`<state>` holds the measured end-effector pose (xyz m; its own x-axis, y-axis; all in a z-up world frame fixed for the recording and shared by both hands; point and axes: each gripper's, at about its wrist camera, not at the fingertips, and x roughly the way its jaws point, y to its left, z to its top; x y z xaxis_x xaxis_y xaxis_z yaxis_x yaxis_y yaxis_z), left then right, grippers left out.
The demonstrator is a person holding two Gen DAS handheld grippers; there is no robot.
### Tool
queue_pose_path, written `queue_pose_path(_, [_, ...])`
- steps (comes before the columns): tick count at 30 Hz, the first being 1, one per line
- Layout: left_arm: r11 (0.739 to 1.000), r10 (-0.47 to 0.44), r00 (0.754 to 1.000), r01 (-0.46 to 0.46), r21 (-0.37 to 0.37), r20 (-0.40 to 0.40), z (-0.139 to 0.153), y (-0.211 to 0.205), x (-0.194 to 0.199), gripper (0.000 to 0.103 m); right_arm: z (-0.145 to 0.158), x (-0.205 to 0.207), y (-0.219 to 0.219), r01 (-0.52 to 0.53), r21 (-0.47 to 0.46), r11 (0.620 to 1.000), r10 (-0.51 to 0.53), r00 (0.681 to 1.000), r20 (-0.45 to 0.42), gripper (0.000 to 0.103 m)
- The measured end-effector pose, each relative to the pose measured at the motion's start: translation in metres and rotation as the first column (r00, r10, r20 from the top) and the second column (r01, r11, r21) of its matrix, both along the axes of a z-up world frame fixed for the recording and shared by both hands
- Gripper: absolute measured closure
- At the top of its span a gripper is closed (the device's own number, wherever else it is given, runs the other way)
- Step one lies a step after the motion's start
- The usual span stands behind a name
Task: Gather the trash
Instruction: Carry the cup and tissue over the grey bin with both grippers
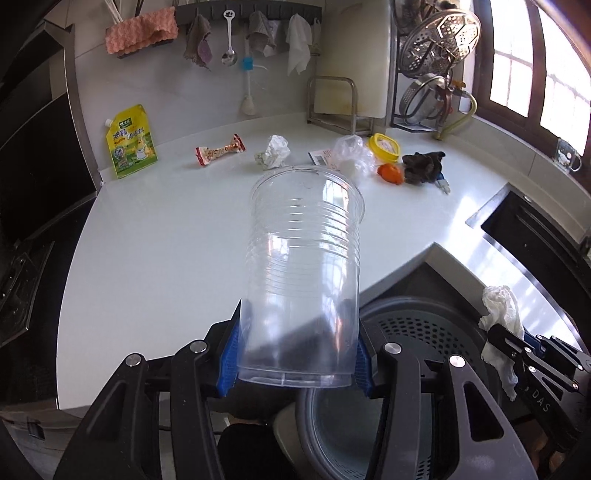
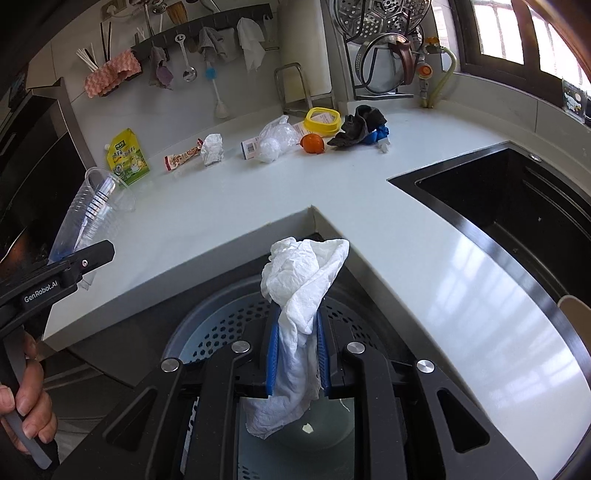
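— What's the room like?
— A kitchen. The white worktop (image 2: 229, 206) wraps round a grey bin (image 2: 221, 325). The black sink (image 2: 517, 206) is right of the bin; cloths hang on a wall rail (image 1: 247, 13) beyond it.
— Your claws?
— My left claw (image 1: 297, 363) clamps a clear cup (image 1: 303, 266) at the bin's left edge. My right claw (image 2: 297, 354) pinches a white tissue (image 2: 303, 280) over the bin.
— What trash is left?
— Beyond the bin: a yellow pouch (image 1: 131, 142), wrapper (image 1: 219, 150), paper ball (image 1: 273, 151), plastic bag (image 1: 349, 153).
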<state>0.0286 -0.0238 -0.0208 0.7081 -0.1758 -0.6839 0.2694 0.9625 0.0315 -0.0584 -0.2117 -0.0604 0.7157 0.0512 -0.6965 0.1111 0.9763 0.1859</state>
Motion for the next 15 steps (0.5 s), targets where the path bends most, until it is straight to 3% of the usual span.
queue_pose_path(7, [0.996, -0.088, 0.996, 0.088, -0.011, -0.034, -0.023, -0.024, -0.041, 0.055, -0.003, -0.03, 0.008, -0.038, -0.017, 0.999, 0.038, 0.999, 0.001, 0.086])
queue_pose_path(15, [0.995, -0.103, 0.992, 0.103, 0.003, -0.077, -0.047, -0.03, -0.054, 0.055, -0.024, -0.038, 0.011, -0.057, -0.004, 0.998, 0.057, 0.997, -0.045, 0.086])
